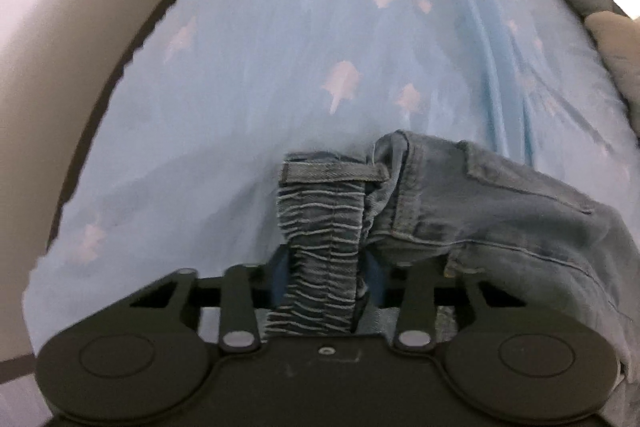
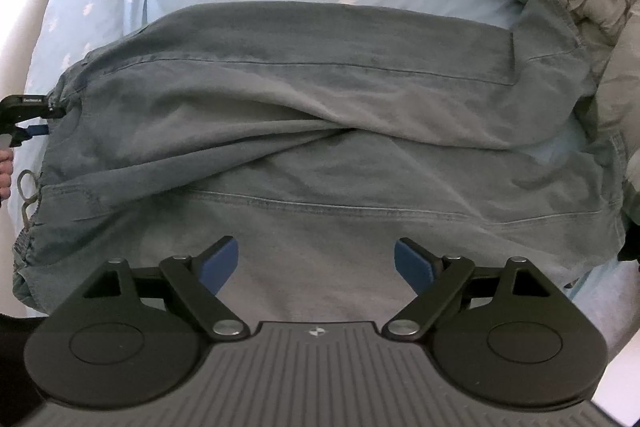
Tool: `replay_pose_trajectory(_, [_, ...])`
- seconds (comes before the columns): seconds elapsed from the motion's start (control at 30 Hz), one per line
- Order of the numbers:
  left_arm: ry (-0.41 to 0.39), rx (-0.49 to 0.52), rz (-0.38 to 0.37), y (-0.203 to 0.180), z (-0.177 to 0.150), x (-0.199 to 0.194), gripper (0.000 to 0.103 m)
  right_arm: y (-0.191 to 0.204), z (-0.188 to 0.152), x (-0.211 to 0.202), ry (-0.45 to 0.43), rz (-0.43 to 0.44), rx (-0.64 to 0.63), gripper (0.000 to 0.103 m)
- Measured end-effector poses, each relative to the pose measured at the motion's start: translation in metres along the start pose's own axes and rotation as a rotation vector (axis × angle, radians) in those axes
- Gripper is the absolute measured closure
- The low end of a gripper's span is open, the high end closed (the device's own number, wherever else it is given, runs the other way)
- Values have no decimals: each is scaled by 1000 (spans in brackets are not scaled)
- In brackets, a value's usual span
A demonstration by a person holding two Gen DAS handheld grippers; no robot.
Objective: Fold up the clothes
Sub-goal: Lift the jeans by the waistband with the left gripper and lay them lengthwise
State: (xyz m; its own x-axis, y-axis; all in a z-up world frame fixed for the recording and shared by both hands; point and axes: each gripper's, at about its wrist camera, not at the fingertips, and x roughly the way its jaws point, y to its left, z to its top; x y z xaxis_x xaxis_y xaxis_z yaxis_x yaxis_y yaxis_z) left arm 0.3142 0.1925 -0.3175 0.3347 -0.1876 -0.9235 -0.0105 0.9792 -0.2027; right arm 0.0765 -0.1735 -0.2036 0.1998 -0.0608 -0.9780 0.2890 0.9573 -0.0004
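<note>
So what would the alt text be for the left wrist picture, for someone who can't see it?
The left hand-held gripper is closed on the gathered elastic waistband of a pair of faded blue jeans, which trail off to the right. They lie on a light blue bedsheet with pale star-like shapes.

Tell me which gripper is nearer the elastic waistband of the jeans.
Left. The left gripper is clamped on the waistband itself. The right gripper hangs open over a leg of the jeans, well along from the waistband end.
</note>
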Motion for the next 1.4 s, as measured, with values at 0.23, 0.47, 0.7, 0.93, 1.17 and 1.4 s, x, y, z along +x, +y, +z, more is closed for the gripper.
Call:
replay_pose_trajectory(0.23, [-194,-21,-39,-3,-7,-81,88,2,4,10,9,36,14,15])
replay_pose_trajectory(0.47, [-335,-166,-13,33,-8,-151,90,21,5,14,0,75,-73,15])
replay_pose_trajectory(0.7, [-308,-240,69,85,-11,-158,89,13,0,10,-10,75,-69,15])
replay_pose_trajectory(0.93, [-190,-308,84,110,-19,-118,77,-5,-8,13,-2,80,-7,15])
replay_pose_trajectory(1.17, [-66,-377,45,117,-22,-120,42,-18,-10,15,-30,103,73,15])
replay_pose_trajectory(1.4, [-42,-440,47,106,-71,-161,36,-68,-15,19,-81,121,261,15])
